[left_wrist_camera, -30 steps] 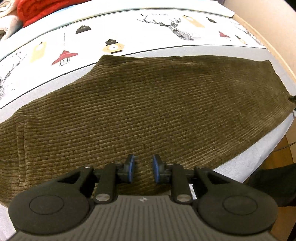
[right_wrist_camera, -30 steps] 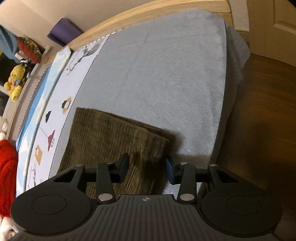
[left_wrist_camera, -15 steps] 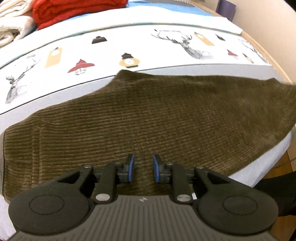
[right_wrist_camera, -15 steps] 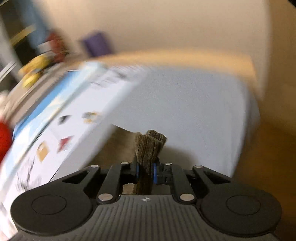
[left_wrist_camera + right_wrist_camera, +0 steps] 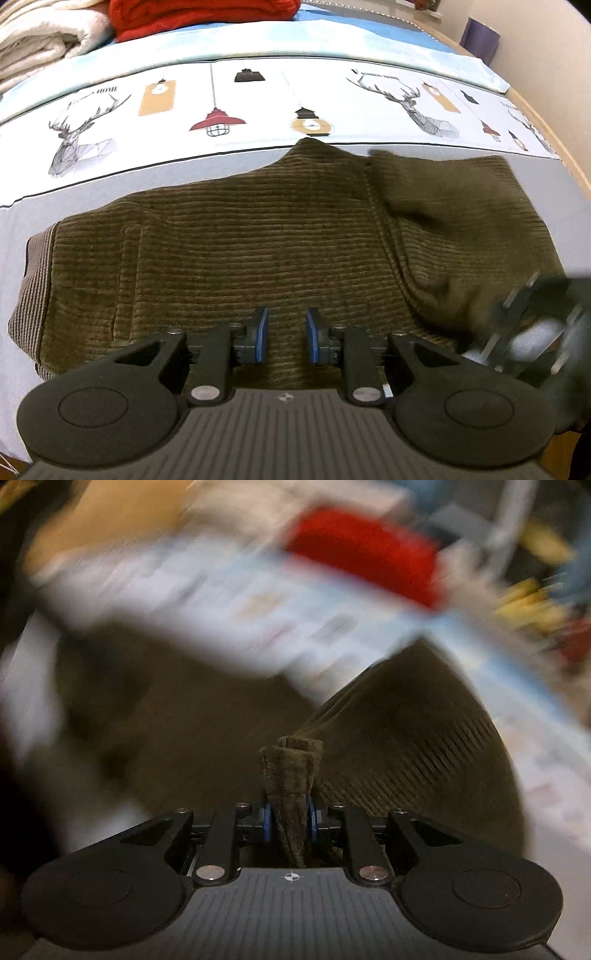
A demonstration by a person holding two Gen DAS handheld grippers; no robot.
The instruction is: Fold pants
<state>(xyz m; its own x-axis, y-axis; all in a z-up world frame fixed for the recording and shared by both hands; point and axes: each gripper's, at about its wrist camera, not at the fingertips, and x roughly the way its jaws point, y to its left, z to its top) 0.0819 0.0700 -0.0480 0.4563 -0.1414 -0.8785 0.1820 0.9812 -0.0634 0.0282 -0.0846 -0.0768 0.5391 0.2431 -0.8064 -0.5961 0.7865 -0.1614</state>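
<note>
Olive corduroy pants (image 5: 258, 236) (ribbed waistband left), leg end folded over.

We see the pants (image 5: 240, 251) lying flat on the bed (image 5: 92, 188), waistband to the left. Their right end is folded back over the pants. Beyond the pants lies the printed sheet (image 5: 258, 103); behind that, a blanket (image 5: 207, 11), with towels (image 5: 40, 40) left of it. Right of the pants, a cushion (image 5: 480, 35) stands

olive corduroy pants (image 5: 258, 240), leg end folded over
</note>
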